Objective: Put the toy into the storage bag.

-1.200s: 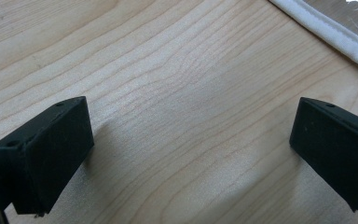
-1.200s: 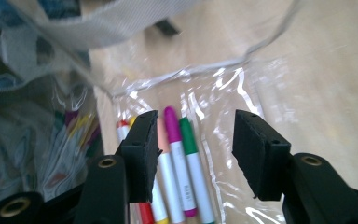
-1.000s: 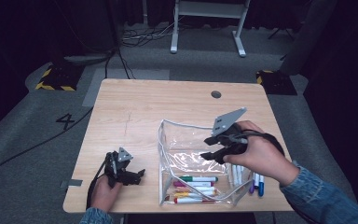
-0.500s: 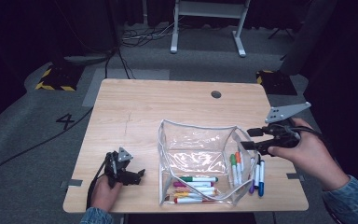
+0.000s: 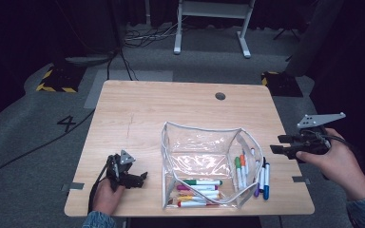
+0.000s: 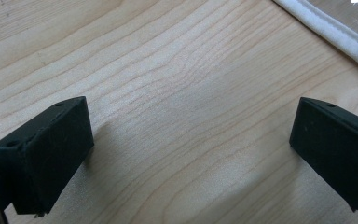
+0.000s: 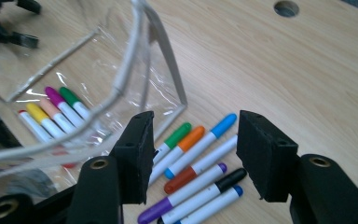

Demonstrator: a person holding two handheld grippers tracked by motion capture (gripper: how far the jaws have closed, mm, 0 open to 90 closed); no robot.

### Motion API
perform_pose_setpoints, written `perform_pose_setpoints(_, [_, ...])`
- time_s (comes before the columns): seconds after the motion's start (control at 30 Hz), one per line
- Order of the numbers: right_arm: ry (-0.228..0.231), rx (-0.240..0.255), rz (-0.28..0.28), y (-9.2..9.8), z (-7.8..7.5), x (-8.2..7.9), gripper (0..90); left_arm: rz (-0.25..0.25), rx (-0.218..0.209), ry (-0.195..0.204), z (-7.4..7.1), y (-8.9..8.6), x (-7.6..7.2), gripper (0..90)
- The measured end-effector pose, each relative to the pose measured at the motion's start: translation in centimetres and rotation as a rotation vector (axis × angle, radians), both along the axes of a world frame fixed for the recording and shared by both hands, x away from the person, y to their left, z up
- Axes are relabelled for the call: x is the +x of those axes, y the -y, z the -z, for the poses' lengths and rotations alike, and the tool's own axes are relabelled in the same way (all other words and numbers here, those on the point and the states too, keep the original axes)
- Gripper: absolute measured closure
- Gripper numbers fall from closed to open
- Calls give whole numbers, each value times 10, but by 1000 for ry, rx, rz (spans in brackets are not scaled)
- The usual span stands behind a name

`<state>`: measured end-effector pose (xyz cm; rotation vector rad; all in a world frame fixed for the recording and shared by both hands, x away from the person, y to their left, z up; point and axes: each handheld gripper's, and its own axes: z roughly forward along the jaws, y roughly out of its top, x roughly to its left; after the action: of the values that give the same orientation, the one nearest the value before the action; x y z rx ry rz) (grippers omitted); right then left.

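Since the earlier frame our right gripper (image 5: 278, 144) has swung right off the clear pouch (image 5: 204, 159), jaws open and empty, while our left gripper (image 5: 140, 178) rests open; the loose markers (image 7: 200, 161) look light, stiff and slick, best pinched mid-barrel.

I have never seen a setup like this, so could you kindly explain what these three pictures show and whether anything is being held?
A person holds a two-jaw tool in each hand. The high view looks down on a wooden table. The other two cameras ride on the tools, looking along their black jaws. On the table stands a clear pouch with markers inside; more loose markers lie beside it. The left hand-held gripper rests open over bare wood. The right hand-held gripper is open above the loose markers, holding nothing.
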<state>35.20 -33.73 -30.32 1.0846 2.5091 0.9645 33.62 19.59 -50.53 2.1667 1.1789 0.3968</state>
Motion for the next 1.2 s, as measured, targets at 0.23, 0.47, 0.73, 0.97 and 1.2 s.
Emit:
perform_pose_setpoints(0.23, [-54, -39, 68, 18, 43, -1, 472, -1, 1, 0, 0, 0, 0, 0])
perform_pose_setpoints(0.47, [-121, -67, 107, 27, 88, 3, 466, 1, 1, -3, 0, 0, 0, 0])
perform_pose_setpoints(0.73, [-197, -77, 126, 28, 132, 7, 460, -1, 0, 0, 0, 0, 0, 0])
perform_pose_setpoints(0.97, [-252, -101, 134, 29, 157, 6, 446, 0, 1, 0, 0, 0, 0, 0])
perform_pose_setpoints(1.2, [-251, -178, 184, 41, 162, 2, 512, -1, 1, 0, 0, 0, 0, 0])
